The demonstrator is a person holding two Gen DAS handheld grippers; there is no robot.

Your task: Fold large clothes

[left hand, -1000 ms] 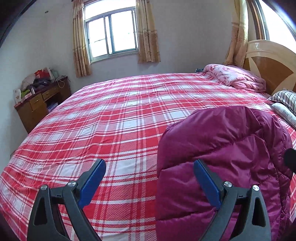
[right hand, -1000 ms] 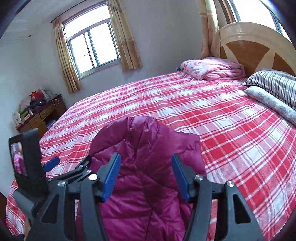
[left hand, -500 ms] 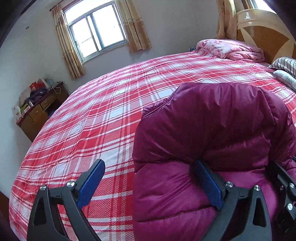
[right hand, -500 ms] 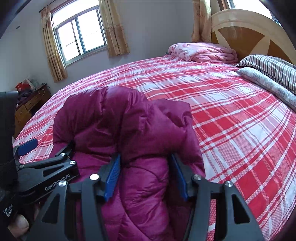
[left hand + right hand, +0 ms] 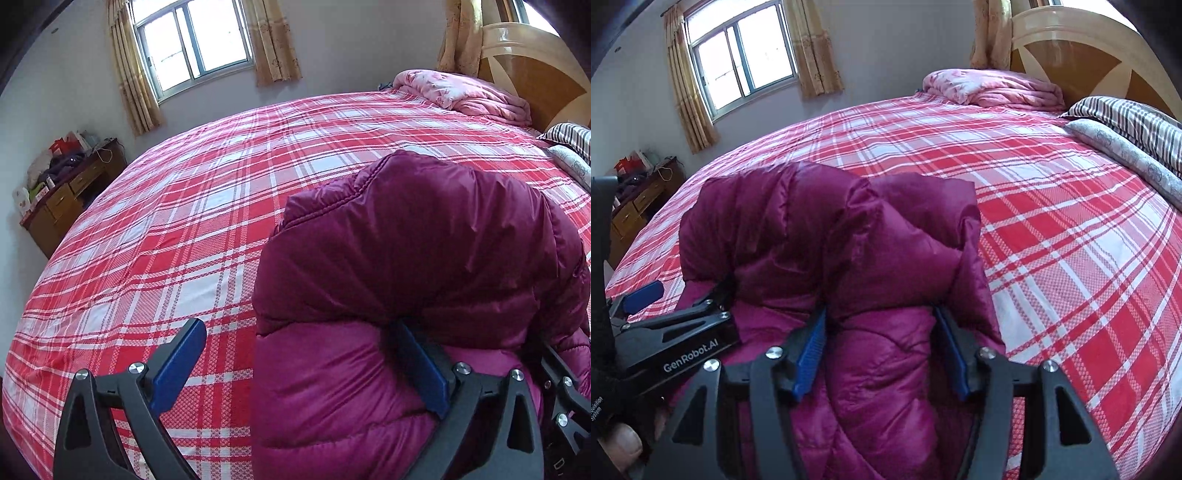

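A magenta puffer jacket [image 5: 424,240] [image 5: 831,229] lies doubled over on the red plaid bedspread [image 5: 184,229] [image 5: 1052,221], near its front edge. My right gripper [image 5: 880,317] is shut on a thick puffy roll of the jacket. Both blue pads press into the fabric, and the upper layer drapes over the fingertips. My left gripper [image 5: 297,332] stands wide open at the jacket's left edge. Its right finger is tucked under the folded-over layer and its left finger hangs over bare bedspread. In the right wrist view, the left gripper [image 5: 685,291] sits against the jacket's left side.
A folded pink quilt [image 5: 461,92] [image 5: 993,88] lies by the wooden headboard [image 5: 1082,48]. Striped and grey pillows [image 5: 1126,118] sit at the right. A cluttered wooden desk [image 5: 62,199] stands left of the bed under the curtained window [image 5: 192,40]. A person's thumb [image 5: 617,443] shows at lower left.
Both grippers have sunk toward the bed with the jacket. The raised hump of jacket has settled lower, and the left gripper's right finger is now buried under the fold.
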